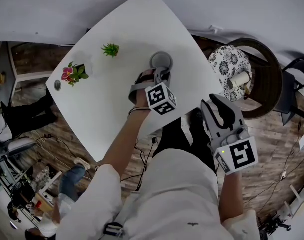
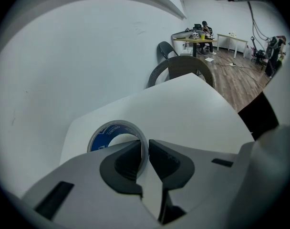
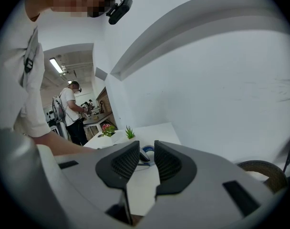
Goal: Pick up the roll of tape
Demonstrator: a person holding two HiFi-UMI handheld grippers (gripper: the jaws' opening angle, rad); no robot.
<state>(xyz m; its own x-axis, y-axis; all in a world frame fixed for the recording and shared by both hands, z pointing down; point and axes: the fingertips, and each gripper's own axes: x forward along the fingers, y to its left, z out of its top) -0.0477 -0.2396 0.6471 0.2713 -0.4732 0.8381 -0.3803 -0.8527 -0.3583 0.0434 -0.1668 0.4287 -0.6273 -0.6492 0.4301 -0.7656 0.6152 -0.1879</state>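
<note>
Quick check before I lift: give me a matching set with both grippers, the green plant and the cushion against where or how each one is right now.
Things:
1. left gripper
2. right gripper
3. green plant
4. patterned cushion

States or places:
a. on the chair beside the table
b. fingers closed on the wall of the roll of tape
c. fingers apart, holding nothing, off the table
d. standing on the table, left of the tape in the head view

Pairs: 1-b, 2-c, 3-d, 4-a

The grey roll of tape (image 2: 107, 133), with a blue printed inner core, lies flat with its hole upward on the white table (image 2: 183, 109), close to one edge. Its near wall stands pinched between the jaws of the left gripper (image 2: 146, 149).
</note>
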